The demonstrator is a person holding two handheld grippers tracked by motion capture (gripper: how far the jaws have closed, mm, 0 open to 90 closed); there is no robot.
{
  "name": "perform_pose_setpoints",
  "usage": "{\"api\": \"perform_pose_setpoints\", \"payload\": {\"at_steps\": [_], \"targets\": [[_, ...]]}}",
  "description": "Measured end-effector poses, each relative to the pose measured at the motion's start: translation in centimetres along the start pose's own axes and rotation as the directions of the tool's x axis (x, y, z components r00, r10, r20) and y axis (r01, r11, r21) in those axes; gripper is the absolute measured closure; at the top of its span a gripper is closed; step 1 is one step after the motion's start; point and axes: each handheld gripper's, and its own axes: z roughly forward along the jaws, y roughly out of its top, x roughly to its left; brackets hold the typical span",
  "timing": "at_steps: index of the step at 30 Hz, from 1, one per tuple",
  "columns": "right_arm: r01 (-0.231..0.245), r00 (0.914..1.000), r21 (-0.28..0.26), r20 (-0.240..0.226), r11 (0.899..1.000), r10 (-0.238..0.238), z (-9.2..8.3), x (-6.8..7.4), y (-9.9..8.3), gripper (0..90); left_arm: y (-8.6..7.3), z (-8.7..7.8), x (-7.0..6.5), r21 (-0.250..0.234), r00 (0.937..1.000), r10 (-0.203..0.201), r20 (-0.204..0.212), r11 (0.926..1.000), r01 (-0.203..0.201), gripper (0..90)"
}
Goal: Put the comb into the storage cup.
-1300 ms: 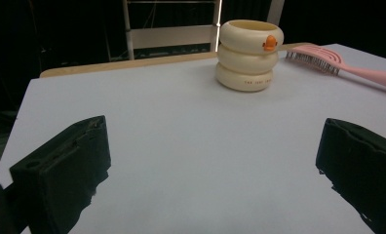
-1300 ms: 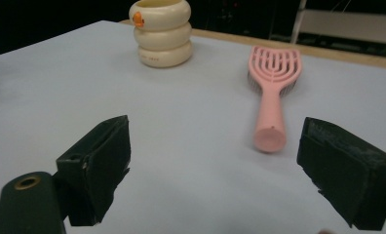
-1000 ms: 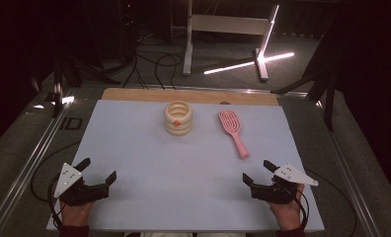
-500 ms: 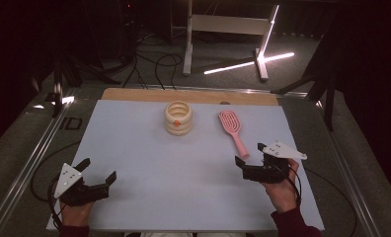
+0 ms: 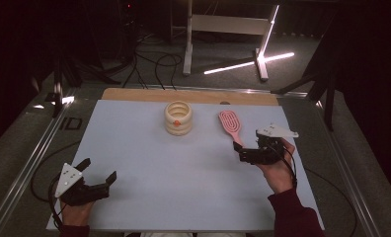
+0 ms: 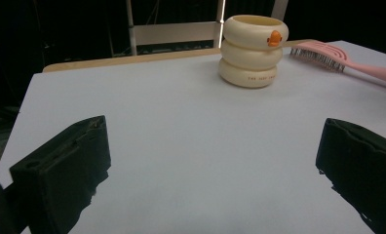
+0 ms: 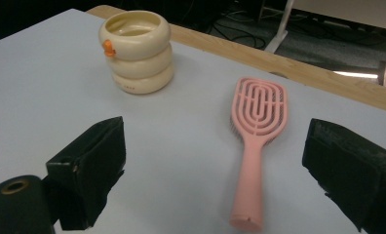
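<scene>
The right gripper is held wide open just short of the pink hairbrush handle, nothing gripped, while the left gripper is parked wide open too.

Dark room, grey floor strewn with black cables, white stand lit by two bright light bars, table edged with wood.
</scene>
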Motion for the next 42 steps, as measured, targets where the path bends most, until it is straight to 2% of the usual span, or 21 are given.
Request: {"api": "perform_pose_setpoints", "payload": {"at_steps": [6, 14, 26, 36, 42], "targets": [[0.015, 0.9996, 0.016, 0.023, 1.0, -0.015, 0.9, -0.4, 1.6, 8.9, 0.0, 0.0, 0.0, -0.001, 1.0, 0.0, 0.0, 1.0, 0.0, 0.0], [0.012, 0.9985, 0.07, 0.053, 0.997, -0.016, 3.2, -1.9, 3.1, 8.9, 0.0, 0.0, 0.0, 0.0, 1.0, 0.001, 0.0, 1.0, -0.001, 0.0], [0.006, 0.9972, 0.13, 0.074, 0.992, -0.016, 5.9, -2.7, 3.5, 8.8, 0.0, 0.0, 0.1, -0.002, 1.0, -0.001, 0.0, 1.0, 0.001, 0.0], [0.004, 0.9947, 0.204, 0.099, 0.979, -0.025, 8.2, -3.3, 3.8, 8.9, 0.0, 0.0, 0.1, -0.001, 1.0, -0.001, 0.0, 1.0, 0.001, 0.0], [-0.023, 0.9945, 0.241, 0.105, 0.97, -0.003, 9.6, -3.9, 4.2, 8.8, 0.0, 0.0, 0.1, 0.0, 1.0, -0.002, 0.001, 1.0, 0.002, 0.0]]}}
